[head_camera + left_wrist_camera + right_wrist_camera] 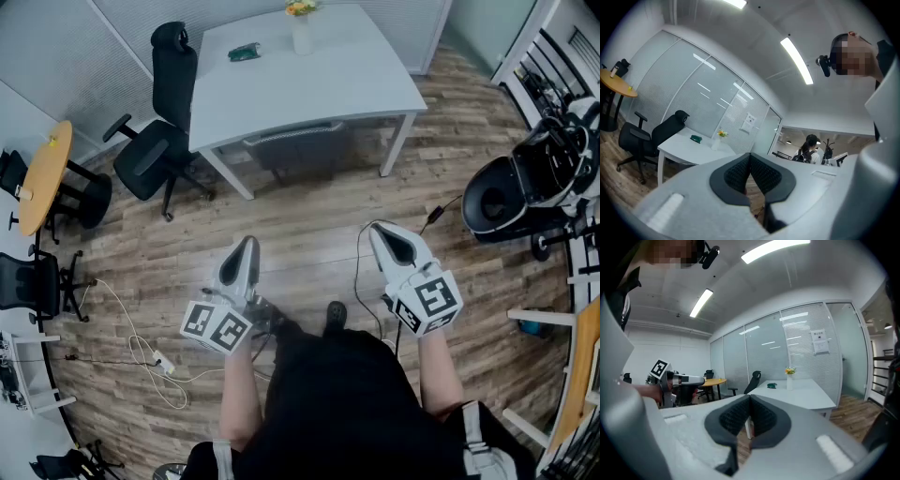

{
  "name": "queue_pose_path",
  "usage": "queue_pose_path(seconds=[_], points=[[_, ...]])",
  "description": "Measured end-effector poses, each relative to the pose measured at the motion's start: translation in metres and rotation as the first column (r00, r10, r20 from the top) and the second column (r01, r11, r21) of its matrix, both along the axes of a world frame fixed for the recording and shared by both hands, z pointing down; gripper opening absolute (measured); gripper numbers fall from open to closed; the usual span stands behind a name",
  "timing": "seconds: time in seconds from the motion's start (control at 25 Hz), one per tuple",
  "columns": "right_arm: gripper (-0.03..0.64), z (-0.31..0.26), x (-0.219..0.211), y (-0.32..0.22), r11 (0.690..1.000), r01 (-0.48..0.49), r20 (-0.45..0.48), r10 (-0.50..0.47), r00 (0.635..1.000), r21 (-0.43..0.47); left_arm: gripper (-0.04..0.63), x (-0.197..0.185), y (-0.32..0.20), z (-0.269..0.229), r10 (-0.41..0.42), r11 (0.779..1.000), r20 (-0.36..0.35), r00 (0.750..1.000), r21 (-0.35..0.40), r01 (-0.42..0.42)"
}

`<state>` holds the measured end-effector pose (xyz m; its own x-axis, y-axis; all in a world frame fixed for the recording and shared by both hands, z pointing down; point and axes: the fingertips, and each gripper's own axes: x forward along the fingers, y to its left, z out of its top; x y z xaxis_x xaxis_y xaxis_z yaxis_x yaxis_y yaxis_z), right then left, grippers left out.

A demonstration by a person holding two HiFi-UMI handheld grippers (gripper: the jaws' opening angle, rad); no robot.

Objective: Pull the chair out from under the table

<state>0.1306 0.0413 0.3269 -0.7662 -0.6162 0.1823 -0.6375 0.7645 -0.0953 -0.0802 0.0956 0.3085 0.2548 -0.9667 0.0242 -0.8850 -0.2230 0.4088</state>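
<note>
Grey chair (302, 146) under white table (323, 84)

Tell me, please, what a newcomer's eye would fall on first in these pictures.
The white table at the far end stands out, with a grey chair tucked under its near edge and a black office chair at its left. In the foreground, the left tool and right tool hover over the wood floor, both shut and empty.

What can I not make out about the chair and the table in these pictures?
- The chair: head view, seat and legs hidden under the table; only its back shows.
- The green thing on the table: every view, too small to name.
- The wall notice: both gripper views, print too small to read.
</note>
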Motion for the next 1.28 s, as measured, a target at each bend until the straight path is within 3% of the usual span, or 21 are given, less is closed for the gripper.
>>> queue_pose_path(seconds=[0.36,0.6,0.88,1.28], points=[[0.003,0.007,0.01,0.003,1.0,-0.02,-0.006,0.02,1.0,-0.019,0.009,0.011,0.004,-0.001,0.011,1.0,0.068,0.998,0.0,-0.011],[0.003,0.001,0.016,0.007,1.0,-0.013,0.056,0.015,0.998,-0.026,0.009,0.021,0.007,0.0,0.007,1.0,0.074,0.997,-0.016,-0.006],[0.003,0.011,0.017,0.011,0.998,0.011,0.062,-0.007,0.998,-0.065,0.009,0.034,0.013,0.011,0.033,0.999,0.105,0.994,-0.041,-0.029],[0.003,0.021,-0.011,0.007,0.996,0.037,0.027,-0.035,0.999,-0.084,0.009,0.014,-0.001,0.029,0.062,0.997,0.061,0.996,-0.052,-0.058]])
